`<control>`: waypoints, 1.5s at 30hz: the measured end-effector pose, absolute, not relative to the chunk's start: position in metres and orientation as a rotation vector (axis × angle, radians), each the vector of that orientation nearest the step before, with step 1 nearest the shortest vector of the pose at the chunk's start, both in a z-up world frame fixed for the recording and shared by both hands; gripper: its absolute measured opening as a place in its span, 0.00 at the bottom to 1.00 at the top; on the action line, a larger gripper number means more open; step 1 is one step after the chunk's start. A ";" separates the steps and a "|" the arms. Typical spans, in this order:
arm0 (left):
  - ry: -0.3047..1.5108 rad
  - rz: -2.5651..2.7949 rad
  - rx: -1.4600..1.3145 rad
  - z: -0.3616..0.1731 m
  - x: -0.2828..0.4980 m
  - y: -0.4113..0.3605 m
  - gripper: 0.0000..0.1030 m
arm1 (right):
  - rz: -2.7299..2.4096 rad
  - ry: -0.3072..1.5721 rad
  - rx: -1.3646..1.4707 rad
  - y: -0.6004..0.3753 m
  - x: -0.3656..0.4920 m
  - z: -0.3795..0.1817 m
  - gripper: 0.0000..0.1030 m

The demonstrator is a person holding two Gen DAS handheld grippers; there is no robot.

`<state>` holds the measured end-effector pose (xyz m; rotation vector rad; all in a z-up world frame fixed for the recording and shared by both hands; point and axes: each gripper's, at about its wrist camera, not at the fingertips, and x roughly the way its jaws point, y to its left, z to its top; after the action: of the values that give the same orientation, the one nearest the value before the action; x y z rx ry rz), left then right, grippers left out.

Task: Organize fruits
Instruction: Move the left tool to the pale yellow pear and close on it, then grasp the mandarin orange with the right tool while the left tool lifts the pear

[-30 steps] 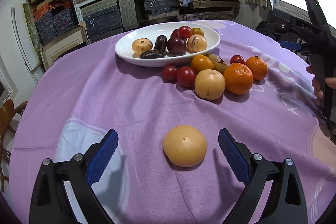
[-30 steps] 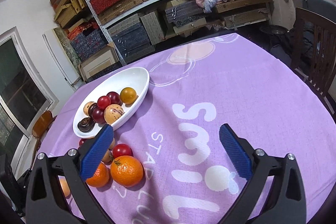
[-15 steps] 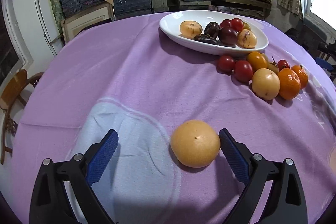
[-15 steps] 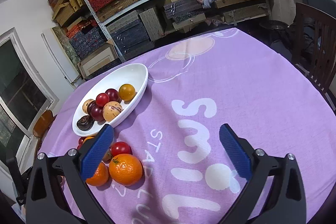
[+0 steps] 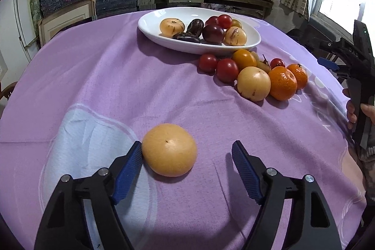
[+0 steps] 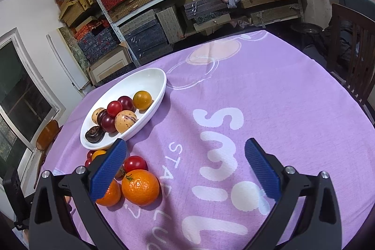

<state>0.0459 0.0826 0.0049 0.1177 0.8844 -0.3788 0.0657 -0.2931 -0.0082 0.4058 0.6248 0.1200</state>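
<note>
a: one pale round fruit (image 5: 169, 152) alone on purple cloth (image 5: 112, 86), near edge, well apart from white dish (image 5: 150, 24). status of left gripper (image 5: 187, 154)?

b: closing, not yet clamped. fruit between blue pads, touching left pad (image 5: 131, 161); right pad clear. offset likely from approach angle.

a: right gripper (image 6: 185, 156)?

b: released, jaws wide, nothing between them. parked over bare cloth beside loose fruit pile (image 5: 255, 74), presumably awaiting turn.

a: reason for pile beside dish?

b: not yet sorted, probably; dish partly filled, room remaining at one end.
</note>
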 end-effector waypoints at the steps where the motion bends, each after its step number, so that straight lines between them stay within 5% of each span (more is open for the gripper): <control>1: 0.885 -0.373 0.123 0.005 0.046 0.082 0.76 | 0.124 0.626 0.402 -0.292 0.066 -0.008 0.96; 3: 0.888 -0.362 0.138 0.004 0.047 0.079 0.72 | 0.143 0.631 0.394 -0.288 0.066 -0.008 0.96; 6: 0.876 -0.311 0.148 0.005 0.047 0.081 0.43 | 0.197 0.622 0.344 -0.277 0.062 -0.005 0.96; 17: 0.877 -0.348 0.061 0.007 0.050 0.094 0.43 | 0.340 0.611 -0.020 -0.216 0.026 0.000 0.95; 19: 0.877 -0.348 0.056 0.007 0.050 0.094 0.43 | 0.346 0.629 -0.042 -0.210 0.024 -0.005 0.87; 21: 0.877 -0.347 0.057 0.007 0.050 0.094 0.43 | 0.354 0.660 -0.066 -0.203 0.027 -0.011 0.61; 23: 0.877 -0.346 0.060 0.007 0.050 0.094 0.43 | 0.354 0.699 -0.096 -0.198 0.032 -0.019 0.58; 41: 0.878 -0.330 0.125 0.005 0.048 0.083 0.46 | 0.343 0.822 -0.014 -0.206 0.066 -0.033 0.57; 45: 0.876 -0.330 0.128 0.005 0.048 0.082 0.47 | 0.345 0.828 0.024 -0.213 0.069 -0.034 0.44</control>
<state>0.0480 0.0823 0.0049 0.1278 0.8760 -0.3295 0.0687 -0.2126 -0.0341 0.0236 0.8282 0.3454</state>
